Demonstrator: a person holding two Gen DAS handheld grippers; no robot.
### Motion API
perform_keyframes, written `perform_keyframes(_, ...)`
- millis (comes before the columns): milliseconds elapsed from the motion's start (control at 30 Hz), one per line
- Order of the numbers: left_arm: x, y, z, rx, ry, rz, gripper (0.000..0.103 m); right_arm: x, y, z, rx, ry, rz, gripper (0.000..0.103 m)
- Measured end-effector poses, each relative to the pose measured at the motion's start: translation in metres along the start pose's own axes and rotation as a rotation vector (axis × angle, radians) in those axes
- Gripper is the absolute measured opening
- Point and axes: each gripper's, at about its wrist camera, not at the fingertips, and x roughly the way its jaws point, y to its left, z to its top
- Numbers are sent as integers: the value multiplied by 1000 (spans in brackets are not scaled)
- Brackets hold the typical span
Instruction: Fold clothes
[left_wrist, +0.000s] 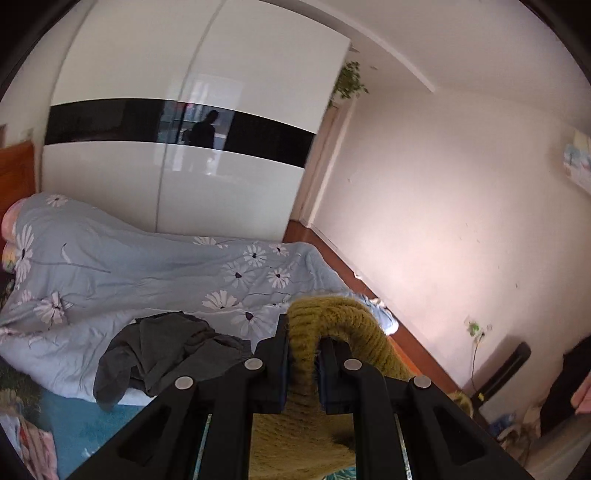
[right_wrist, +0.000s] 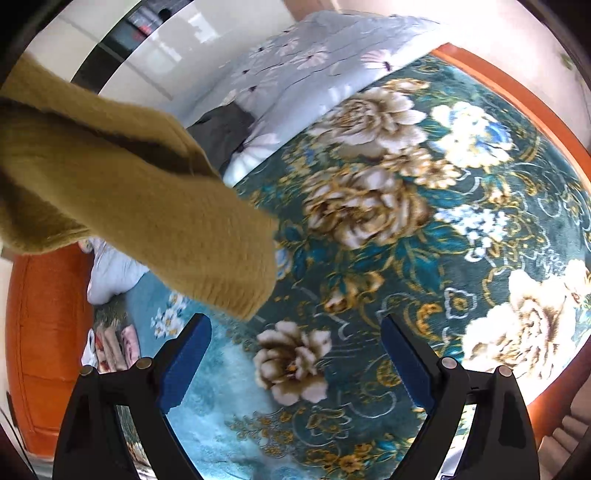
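**Mustard sweater held aloft over bed, folding yet to begin**

The mustard-yellow ribbed knit sweater (left_wrist: 332, 332) hangs in the air above a bed, gripped by the left gripper (left_wrist: 303, 354), whose black fingers (left_wrist: 275, 354) are pressed together on a bunched fold of the knit. The rest of the garment drapes over and below the fingers. In the right wrist view the same sweater (right_wrist: 147, 206) crosses the upper left of the frame, one loose end dangling just above the teal plush bedspread with gold and cream flowers (right_wrist: 406, 258), though whether it touches the cover cannot be told. The right gripper (right_wrist: 295, 354) hovers below that end with its blue-padded fingers (right_wrist: 188, 362) spread wide and nothing between them.

Judging by this, the work is at an early stage: the sweater is lifted, not laid flat, and no fold shows in it. Spreading it on the bedspread, bringing in sleeves and doubling the body all appear to remain. A crumpled dark grey garment (left_wrist: 162, 354) lies unfolded farther up the bed, resting on the pale blue quilt printed with white daisies (left_wrist: 147, 266), and seems to await its turn. A glossy white wardrobe with a black band (left_wrist: 177, 140) stands behind.
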Motion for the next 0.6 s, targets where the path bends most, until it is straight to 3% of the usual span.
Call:
perform_keyframes(100, -20, 49, -39, -127, 37, 119, 13, -4, -26, 15, 33, -13, -5, 93)
perform_keyframes(167, -27, 90, -85, -217, 103, 220, 13, 0, -34, 19, 36, -8, -6, 93)
perform_keyframes(233, -29, 131, -144, -296, 209, 331, 13, 14, -36, 17, 33, 26, -11, 93)
perform_keyframes(367, -18, 196, -281, -358, 501, 541, 13, 49, -35, 6, 32, 113, -20, 93)
perform_keyframes(467, -20, 246, -366, -561, 674, 650, 13, 76, -25, -9, 31, 196, -19, 93)
perform_keyframes(533, -26, 269, -404, -681, 740, 698, 13, 91, -15, -17, 6, 246, -27, 93)
perform_keyframes(600, -34, 279, -422, -743, 758, 723, 13, 103, -5, -27, -29, 289, -41, 93)
